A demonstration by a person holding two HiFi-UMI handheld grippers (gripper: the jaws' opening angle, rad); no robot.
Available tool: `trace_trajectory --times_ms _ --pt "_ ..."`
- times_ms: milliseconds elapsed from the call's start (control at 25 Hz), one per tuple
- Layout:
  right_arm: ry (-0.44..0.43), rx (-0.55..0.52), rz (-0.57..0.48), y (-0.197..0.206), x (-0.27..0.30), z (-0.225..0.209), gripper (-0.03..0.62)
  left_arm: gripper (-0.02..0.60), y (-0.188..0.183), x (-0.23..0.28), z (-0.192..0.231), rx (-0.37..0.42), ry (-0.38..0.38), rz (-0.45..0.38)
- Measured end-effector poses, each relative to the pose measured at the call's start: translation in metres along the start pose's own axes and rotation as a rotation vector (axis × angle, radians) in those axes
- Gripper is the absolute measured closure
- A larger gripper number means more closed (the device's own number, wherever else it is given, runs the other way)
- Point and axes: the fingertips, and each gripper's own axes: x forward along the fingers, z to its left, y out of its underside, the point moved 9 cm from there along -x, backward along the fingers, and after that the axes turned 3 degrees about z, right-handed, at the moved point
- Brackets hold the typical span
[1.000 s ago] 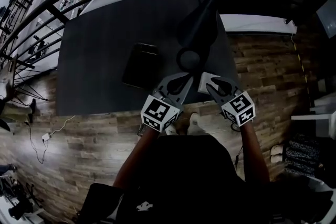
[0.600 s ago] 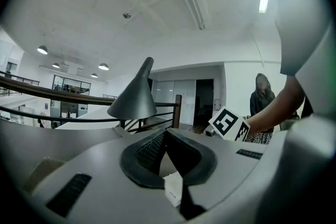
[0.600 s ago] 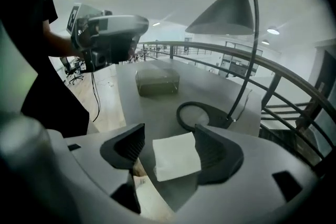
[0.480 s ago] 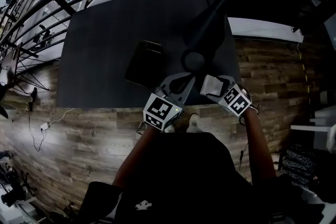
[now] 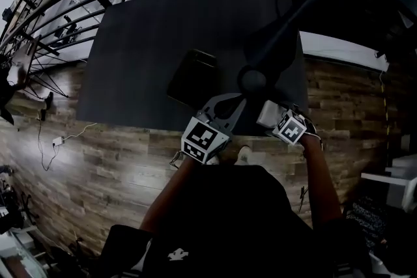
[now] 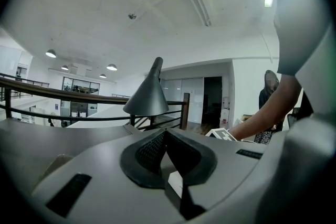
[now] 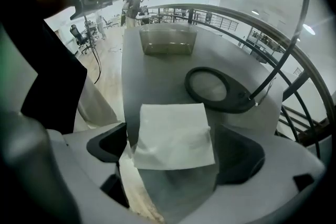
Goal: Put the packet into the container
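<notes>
The dark table (image 5: 143, 42) carries the container (image 7: 168, 41) at its far side and a lamp base (image 7: 212, 86) nearer; the white packet (image 7: 173, 136) lies flat close to the near edge, well apart from the container.

The right gripper (image 7: 174, 140) has its jaws opening around the packet, pads clear of it on both sides. The pick-up looks to be the step in hand; it would go best by closing squarely on the two side edges, lifting level, then passing left of the lamp base.

The left gripper (image 6: 165, 147) is pressed together on nothing.

The packet sits square to the jaws, its far edge facing the container. It is nearly square, so its long axis is hard to call, perhaps across the jaws.
</notes>
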Motion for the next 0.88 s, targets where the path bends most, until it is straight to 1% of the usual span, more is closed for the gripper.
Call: trace_trajectory --times_ms 360,520,640,760,880 --pt "-0.029 -0.038 0.109 0.011 0.022 -0.008 0.092 0.586 0.002 -0.004 0.004 0.002 -0.029 0.014" --pt "-0.025 -0.069 0.117 0.009 0.022 -0.008 0.092 0.586 0.003 -0.003 0.006 0.001 -0.04 0.013" --pt "-0.029 -0.084 0.13 0.009 0.022 -0.007 0.094 0.586 0.004 -0.004 0.008 -0.003 -0.034 0.007" --pt "-0.036 -0.095 0.14 0.005 0.019 -0.005 0.118 0.586 0.003 -0.006 0.01 -0.031 -0.005 -0.016" --pt "-0.038 -0.107 0.114 0.0 0.015 -0.003 0.137 0.586 0.004 -0.007 0.012 -0.044 0.008 -0.035"
